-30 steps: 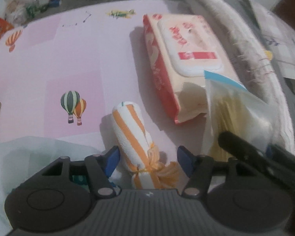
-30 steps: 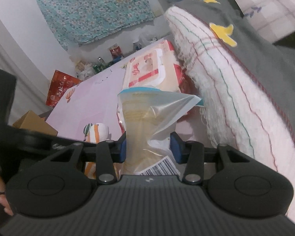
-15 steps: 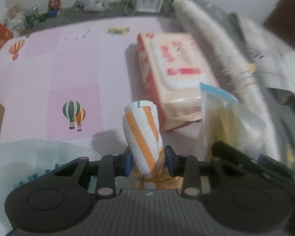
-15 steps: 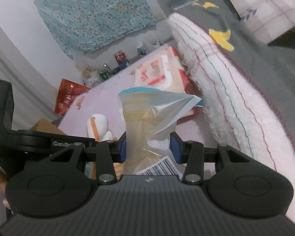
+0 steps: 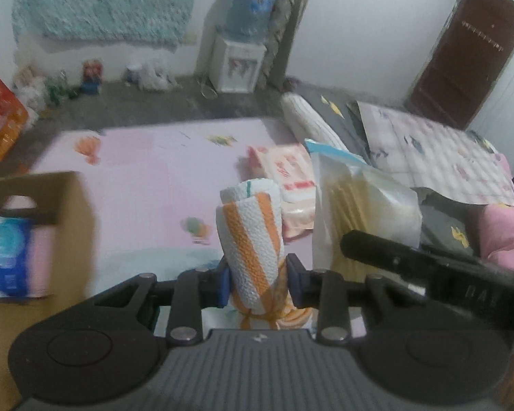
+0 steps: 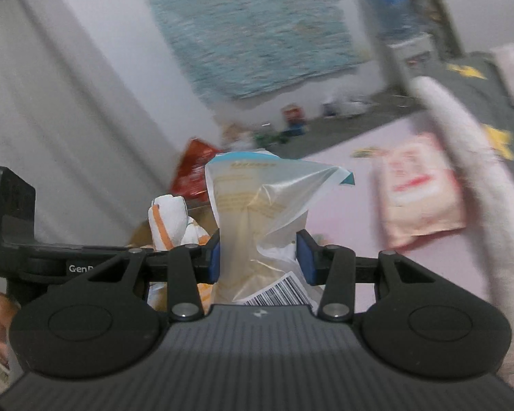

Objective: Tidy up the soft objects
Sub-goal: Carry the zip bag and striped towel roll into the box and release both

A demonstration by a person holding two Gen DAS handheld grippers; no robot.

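My left gripper [image 5: 258, 283] is shut on a rolled white towel with orange stripes [image 5: 250, 233] and holds it upright above the pink mat [image 5: 144, 185]. The towel also shows in the right wrist view [image 6: 169, 222]. My right gripper [image 6: 258, 262] is shut on a clear plastic bag of yellowish cloths [image 6: 257, 212], lifted off the mat. The bag shows in the left wrist view [image 5: 356, 205], just right of the towel. A red and white wet-wipes pack [image 5: 288, 174] lies on the mat beyond; it also shows in the right wrist view [image 6: 418, 191].
A cardboard box [image 5: 34, 226] stands at the left, holding a blue pack [image 5: 7, 257]. A rolled white blanket [image 5: 311, 126] and grey bedding [image 5: 438, 219] lie at the right. A water dispenser [image 5: 240, 65] stands at the far wall. A red bag [image 5: 0, 120] sits far left.
My left gripper closed on the striped towel and lifted it upright off the mat. Both grippers rose and tilted up; the box came into view at the left.
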